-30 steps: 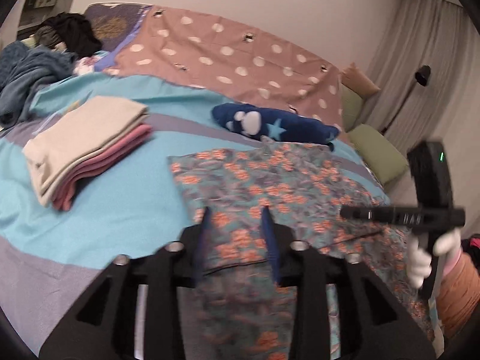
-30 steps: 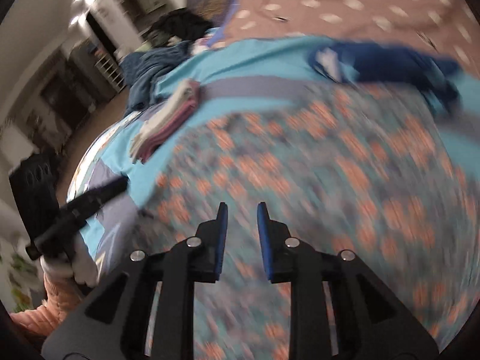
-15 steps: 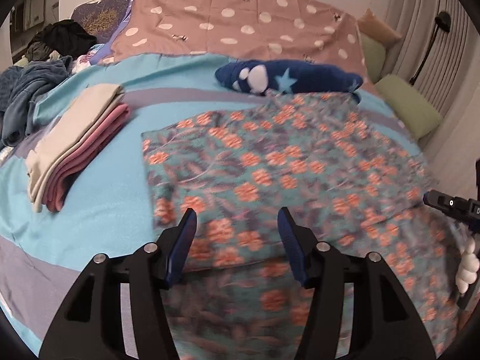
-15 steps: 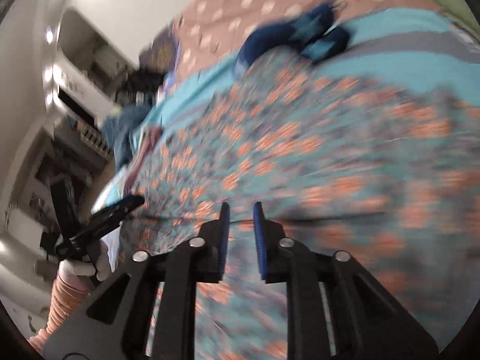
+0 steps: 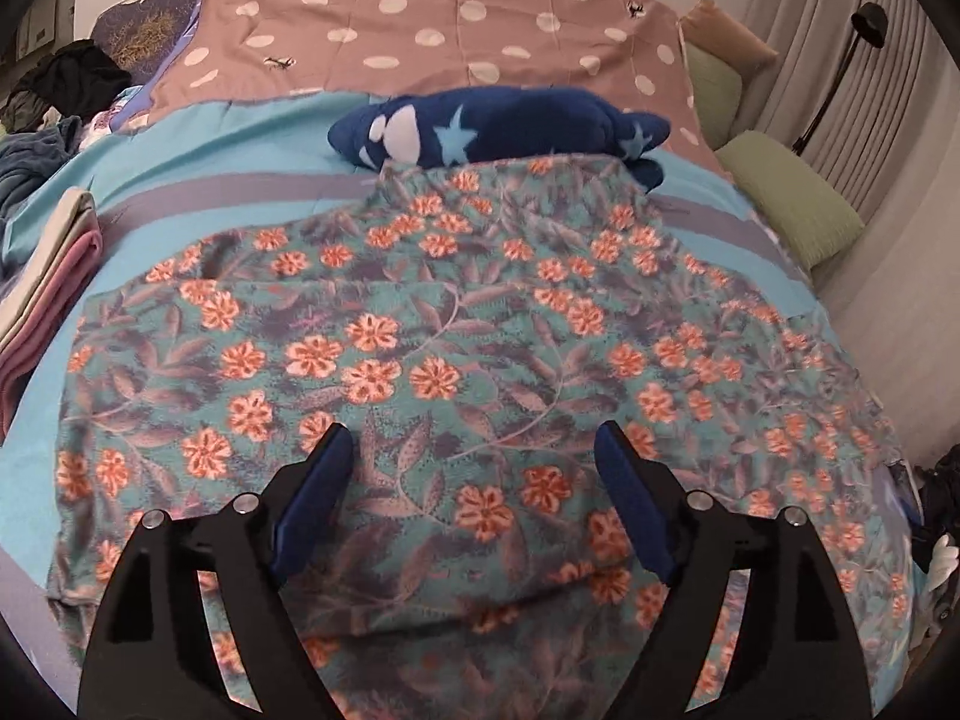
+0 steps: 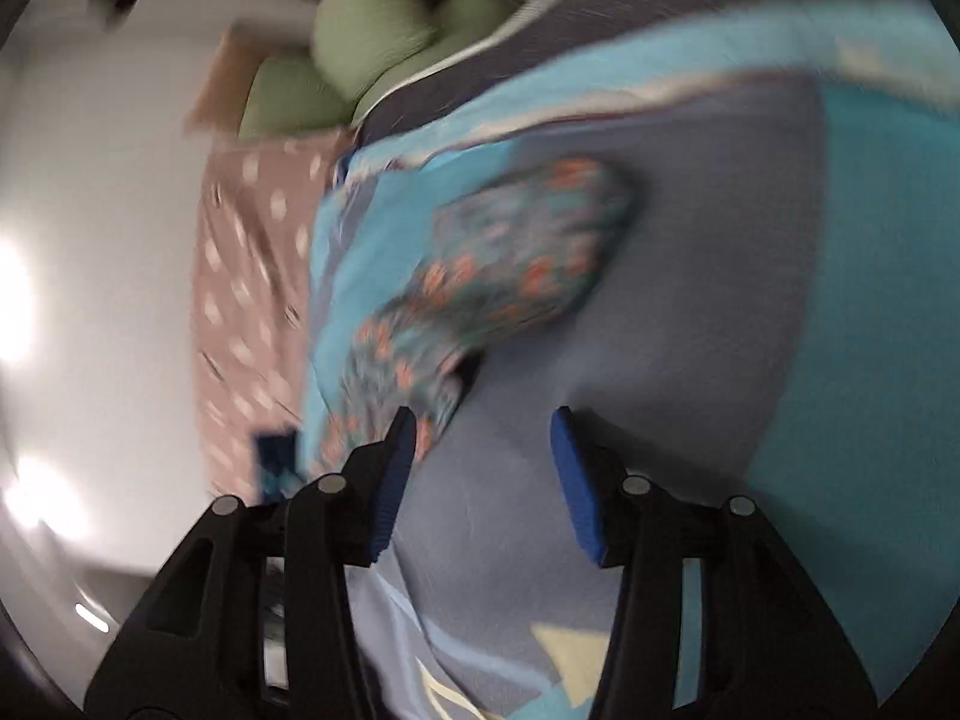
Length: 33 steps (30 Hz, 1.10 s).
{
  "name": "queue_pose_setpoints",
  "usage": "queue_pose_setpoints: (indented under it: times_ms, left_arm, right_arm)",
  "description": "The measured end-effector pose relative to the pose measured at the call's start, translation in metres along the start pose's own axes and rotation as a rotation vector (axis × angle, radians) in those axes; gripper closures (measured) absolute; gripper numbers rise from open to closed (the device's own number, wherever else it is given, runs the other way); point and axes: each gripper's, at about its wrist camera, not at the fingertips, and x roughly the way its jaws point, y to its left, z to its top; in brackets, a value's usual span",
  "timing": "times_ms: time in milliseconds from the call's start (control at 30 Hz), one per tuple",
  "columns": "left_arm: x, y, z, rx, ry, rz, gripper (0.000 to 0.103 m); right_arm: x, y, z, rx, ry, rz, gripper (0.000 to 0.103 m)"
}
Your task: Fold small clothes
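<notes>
**Left wrist view: flowered cloth spread on the bed**

Left wrist view shows the flowered cloth point(image 5: 456, 360) lying flat on the blue bedspread point(image 5: 180, 192), its far edge against a navy soft toy point(image 5: 504, 126). The left gripper point(image 5: 474, 450) has just been opening, jaws spread above the cloth, gripping nothing. The right gripper point(image 6: 483, 438), blurred, has also been opening, nothing between its jaws.
</notes>
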Motion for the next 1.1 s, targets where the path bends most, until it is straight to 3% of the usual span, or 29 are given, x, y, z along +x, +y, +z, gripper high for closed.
queue_pose_setpoints:
  times_ms: [100,200,333,467,567,633,767,800,833,900,967,1100]
  left_arm:
    - [0.003,-0.003,-0.001,0.025,0.004,-0.006,0.012]
    - [0.005,-0.003,-0.003,0.037,0.012,-0.007,0.01]
    - [0.012,-0.013,-0.004,0.089,0.028,0.033,0.005]
    - [0.013,-0.021,-0.006,0.132,0.031,0.084,0.004]
    - [0.013,-0.018,-0.006,0.118,0.029,0.064,0.004]
    - [0.013,-0.019,-0.006,0.118,0.029,0.061,0.004]
    - [0.013,-0.018,-0.006,0.112,0.021,0.053,0.004]
    - [0.012,-0.016,-0.006,0.105,0.018,0.044,0.004]
    - [0.011,-0.015,-0.006,0.099,0.015,0.036,0.004]
    - [0.01,-0.012,-0.006,0.087,0.008,0.019,0.004]
    - [0.009,-0.012,-0.006,0.081,0.003,0.009,0.004]
    - [0.006,-0.007,-0.006,0.057,-0.011,-0.02,0.004]
  right_arm:
    - [0.002,-0.012,0.016,0.085,-0.042,0.092,0.054]
    - [0.013,-0.014,0.033,0.121,-0.069,0.114,0.052]
    - [0.029,-0.007,0.038,0.171,-0.11,0.067,0.056]
    - [0.027,0.007,0.022,0.211,-0.092,-0.043,0.06]
    - [0.02,0.013,0.001,0.214,-0.019,-0.049,0.05]
    - [0.023,0.019,0.002,0.172,-0.011,-0.053,0.038]
    - [0.041,0.02,0.022,0.173,-0.09,-0.066,0.039]
    - [0.046,0.022,0.027,0.173,-0.114,-0.068,0.049]
    - [0.047,0.023,0.029,0.169,-0.136,-0.075,0.071]
    - [0.059,0.029,0.031,0.171,-0.13,-0.088,0.094]
    - [0.068,0.048,0.023,0.135,-0.101,-0.032,0.096]
    - [0.083,0.142,-0.02,-0.174,-0.04,0.15,0.096]
